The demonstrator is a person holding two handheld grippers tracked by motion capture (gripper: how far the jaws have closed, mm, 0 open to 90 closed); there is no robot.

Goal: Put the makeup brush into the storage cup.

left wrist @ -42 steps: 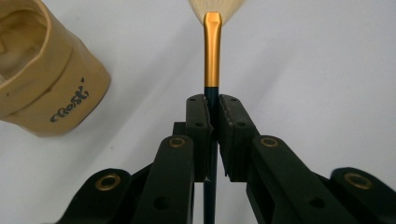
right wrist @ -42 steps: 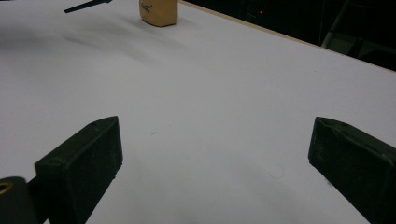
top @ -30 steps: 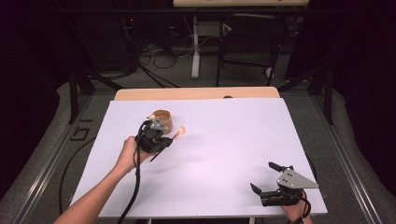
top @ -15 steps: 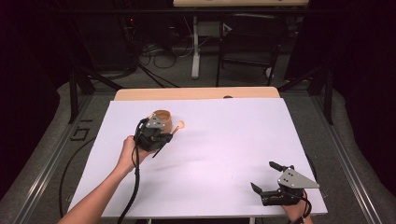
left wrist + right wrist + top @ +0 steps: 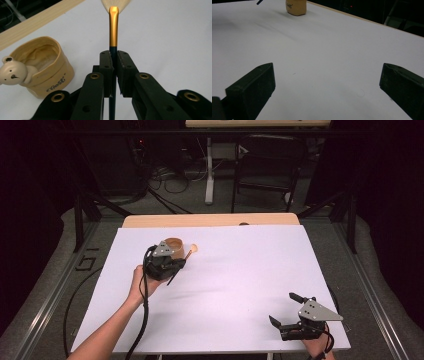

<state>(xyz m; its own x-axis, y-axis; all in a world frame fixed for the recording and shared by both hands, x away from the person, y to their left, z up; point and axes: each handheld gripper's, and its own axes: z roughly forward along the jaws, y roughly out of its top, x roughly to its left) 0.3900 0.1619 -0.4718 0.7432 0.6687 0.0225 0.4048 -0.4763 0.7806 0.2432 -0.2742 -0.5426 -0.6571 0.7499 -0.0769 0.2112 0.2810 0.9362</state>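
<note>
1. Brush (image 5: 113,23) is gripped by its dark handle in the left tongs (image 5: 172,266), above the far-left part of the desk (image 5: 240,285); bristle end points far-right.
2. Over the last second the left tongs have carried it farther back, closer beside the bear cup (image 5: 172,243); judged an approach for dropping it in.
3. Right tongs (image 5: 285,312) rest near-right, spread wide, holding nothing.

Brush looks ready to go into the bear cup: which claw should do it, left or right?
Left, probably. The left claw is already shut on the brush, right beside the bear cup. The right claw sits open at the table's near right corner, far from both.
</note>
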